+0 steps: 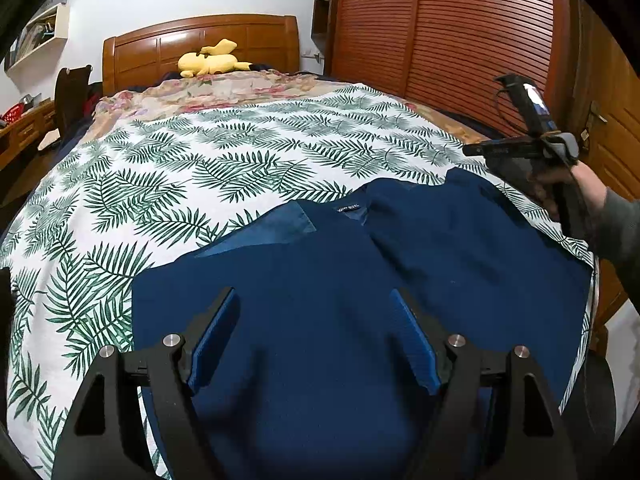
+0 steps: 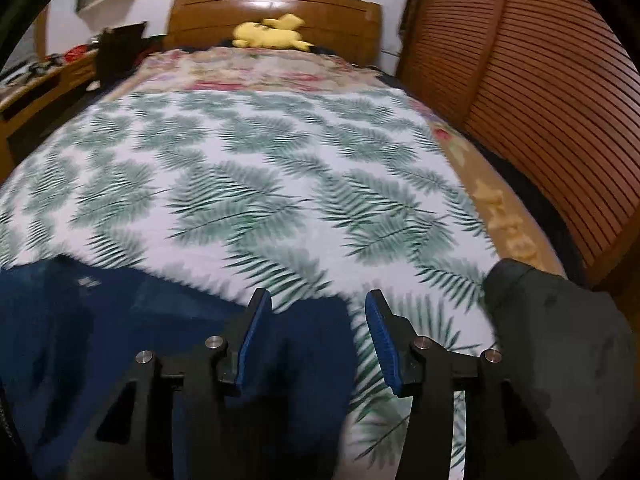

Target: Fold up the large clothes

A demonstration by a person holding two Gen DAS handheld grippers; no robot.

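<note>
A dark blue garment [image 1: 360, 280] lies spread on the near end of the bed, collar and label toward the headboard. My left gripper [image 1: 314, 300] is open and empty, hovering over the garment's middle. My right gripper [image 2: 316, 300] is open and empty above the garment's right edge [image 2: 304, 328]; the view is blurred by motion. In the left wrist view the right gripper's body [image 1: 520, 148] is held in a hand above the garment's far right corner.
The bed has a white leaf-print cover [image 1: 200, 168], a floral sheet [image 1: 224, 88] and a yellow plush toy [image 1: 212, 60] at the wooden headboard. A slatted wooden wardrobe [image 1: 440, 32] stands right of the bed. A desk [image 1: 24, 128] stands left. A grey sleeve [image 2: 560, 340] is at right.
</note>
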